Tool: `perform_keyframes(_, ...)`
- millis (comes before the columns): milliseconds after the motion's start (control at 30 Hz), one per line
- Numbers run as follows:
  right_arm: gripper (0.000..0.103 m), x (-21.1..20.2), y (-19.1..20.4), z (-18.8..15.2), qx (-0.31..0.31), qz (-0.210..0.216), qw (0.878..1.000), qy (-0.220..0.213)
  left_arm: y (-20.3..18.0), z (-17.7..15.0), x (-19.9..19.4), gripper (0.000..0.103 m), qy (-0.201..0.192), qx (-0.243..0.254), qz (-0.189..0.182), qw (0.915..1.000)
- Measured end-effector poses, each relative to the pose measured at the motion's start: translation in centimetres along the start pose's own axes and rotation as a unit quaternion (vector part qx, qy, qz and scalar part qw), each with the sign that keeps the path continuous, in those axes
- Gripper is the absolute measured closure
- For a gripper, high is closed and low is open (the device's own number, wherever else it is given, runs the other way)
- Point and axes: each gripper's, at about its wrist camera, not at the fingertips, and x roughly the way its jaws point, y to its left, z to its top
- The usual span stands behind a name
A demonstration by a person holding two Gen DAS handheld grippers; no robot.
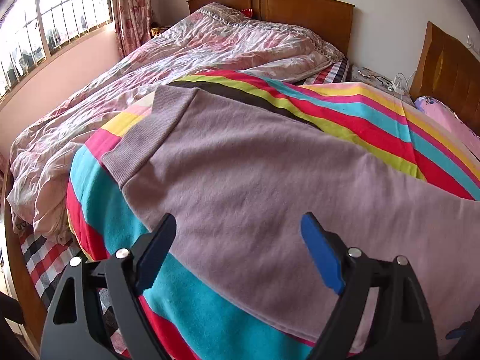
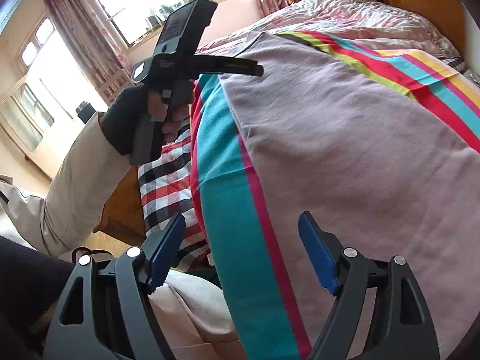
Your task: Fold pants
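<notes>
Your mauve pants lie flat on the striped blanket on the bed, ribbed cuffs toward the rumpled quilt, but the waist end runs out of frame. Your left gripper hovers over them, jaws spread, nothing between. Your right gripper is likewise spread and empty; its left finger hides the bed's edge.
</notes>
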Motion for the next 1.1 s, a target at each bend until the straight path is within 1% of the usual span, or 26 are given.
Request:
perform_keyframes(67,0.023,-4.9,-1.9,-1.8,0.037,-0.053,0.996,-0.058,-3.9,-0.4,-2.5,0.003,-0.025,0.034,-0.057,0.9975)
perform_keyframes(100,0.020,-7.5,-3.1,-3.1,0.061,-0.096,0.990,-0.084,-6.4,-0.9,-3.4,0.001,-0.032,0.059,-0.082,0.9944)
perform_keyframes(133,0.019,-9.9,-4.4,-4.5,0.090,-0.147,0.979,-0.106,-9.2,-1.5,-4.0,0.001,-0.033,0.087,-0.108,0.9897)
perform_keyframes(167,0.019,-12.2,-6.1,-6.0,0.125,-0.195,0.965,-0.121,-12.0,-2.3,-4.5,0.001,-0.027,0.118,-0.137,0.9831)
perform_keyframes(233,0.019,-16.1,-9.3,-9.7,0.195,-0.271,0.932,-0.139,-17.4,-3.7,-4.9,0.001,-0.008,0.166,-0.194,0.9669)
perform_keyframes(267,0.019,-17.6,-11.0,-11.5,0.227,-0.306,0.914,-0.139,-19.8,-4.4,-5.0,0.001,0.003,0.185,-0.216,0.9587)
perform_keyframes(300,0.018,-18.9,-12.5,-13.4,0.262,-0.337,0.895,-0.131,-22.2,-5.3,-5.0,0.001,0.011,0.205,-0.230,0.9511)
perform_keyframes(333,0.018,-19.9,-13.8,-15.3,0.296,-0.360,0.876,-0.121,-24.4,-6.2,-5.1,0.002,0.016,0.227,-0.237,0.9445)
perform_keyframes(367,0.018,-20.7,-14.7,-17.1,0.322,-0.375,0.862,-0.112,-26.1,-6.9,-5.1,0.002,0.016,0.247,-0.240,0.9386)
perform_keyframes(400,0.018,-21.4,-15.4,-18.8,0.338,-0.387,0.851,-0.107,-27.7,-7.9,-4.9,0.002,0.018,0.265,-0.237,0.9344)
perform_keyframes(433,0.017,-21.8,-15.7,-20.2,0.348,-0.395,0.844,-0.107,-29.0,-8.9,-4.6,0.002,0.025,0.278,-0.231,0.9320)
perform_keyframes(467,0.017,-22.3,-15.9,-21.4,0.356,-0.392,0.841,-0.112,-29.8,-9.5,-4.2,0.002,0.033,0.287,-0.226,0.9304)
perform_keyframes(500,0.018,-22.7,-16.0,-22.8,0.357,-0.378,0.846,-0.121,-30.5,-10.1,-3.7,0.002,0.043,0.293,-0.220,0.9293)
perform_keyframes(533,0.018,-22.8,-15.8,-23.5,0.346,-0.371,0.852,-0.129,-30.9,-10.8,-3.0,0.001,0.053,0.298,-0.211,0.9293)
perform_keyframes(567,0.018,-22.7,-15.4,-23.9,0.329,-0.374,0.857,-0.130,-30.7,-10.9,-2.8,0.001,0.046,0.290,-0.217,0.9311)
perform_keyframes(600,0.018,-22.6,-15.3,-24.2,0.320,-0.386,0.857,-0.121,-30.7,-10.9,-2.7,0.001,0.048,0.287,-0.218,0.9315)
perform_keyframes(633,0.020,-22.7,-15.4,-24.5,0.320,-0.394,0.854,-0.117,-30.6,-10.9,-2.7,0.001,0.048,0.290,-0.219,0.9306)
perform_keyframes(700,0.020,-23.1,-15.7,-25.0,0.332,-0.376,0.855,-0.132,-30.4,-10.8,-2.7,0.001,0.050,0.290,-0.219,0.9304)
perform_keyframes(767,0.020,-23.4,-15.7,-25.2,0.331,-0.369,0.859,-0.129,-30.3,-10.9,-2.7,0.001,0.046,0.290,-0.220,0.9304)
perform_keyframes(933,0.020,-23.3,-15.5,-25.1,0.319,-0.366,0.867,-0.116,-30.0,-11.2,-2.9,0.001,0.034,0.288,-0.226,0.9302)
perform_keyframes(1033,0.019,-23.2,-15.5,-24.7,0.324,-0.371,0.863,-0.111,-29.7,-11.3,-3.1,0.001,0.030,0.288,-0.229,0.9292)
perform_keyframes(1100,0.019,-22.9,-15.4,-24.3,0.321,-0.382,0.861,-0.097,-29.5,-11.3,-3.1,0.001,0.029,0.289,-0.233,0.9283)
